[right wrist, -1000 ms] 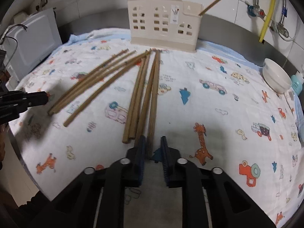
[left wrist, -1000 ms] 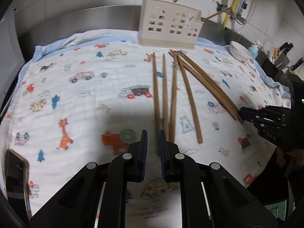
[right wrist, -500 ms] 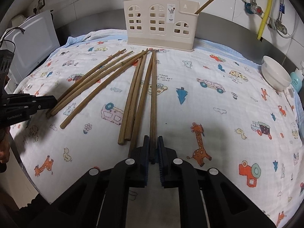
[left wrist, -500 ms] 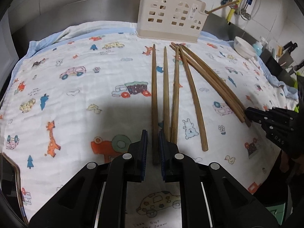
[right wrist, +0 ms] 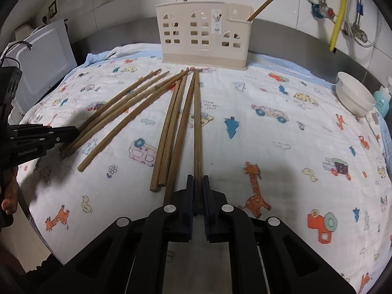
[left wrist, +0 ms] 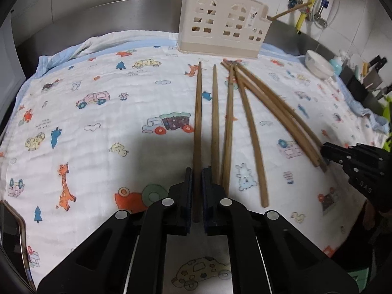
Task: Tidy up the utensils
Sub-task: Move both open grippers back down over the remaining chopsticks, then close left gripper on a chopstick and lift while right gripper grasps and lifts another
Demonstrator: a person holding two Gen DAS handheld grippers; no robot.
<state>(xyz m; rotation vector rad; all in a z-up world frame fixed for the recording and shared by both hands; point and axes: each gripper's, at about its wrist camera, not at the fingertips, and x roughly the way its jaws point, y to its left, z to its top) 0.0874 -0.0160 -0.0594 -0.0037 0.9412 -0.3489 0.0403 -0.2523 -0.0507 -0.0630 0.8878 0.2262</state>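
Claws: left claw has just been closing and now pinches the near end of one chopstick; right claw pinches another chopstick. Remaining chopsticks fan across the counter's cloth. Holder stands far. Step: pickup; next, lift and drop tips into holder.

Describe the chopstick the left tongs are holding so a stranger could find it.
Start at the cream holder behind the cartoon-print cloth. Chopsticks fan out before it; the held chopstick is the leftmost in the left wrist view, its near end clamped in the left tongs.
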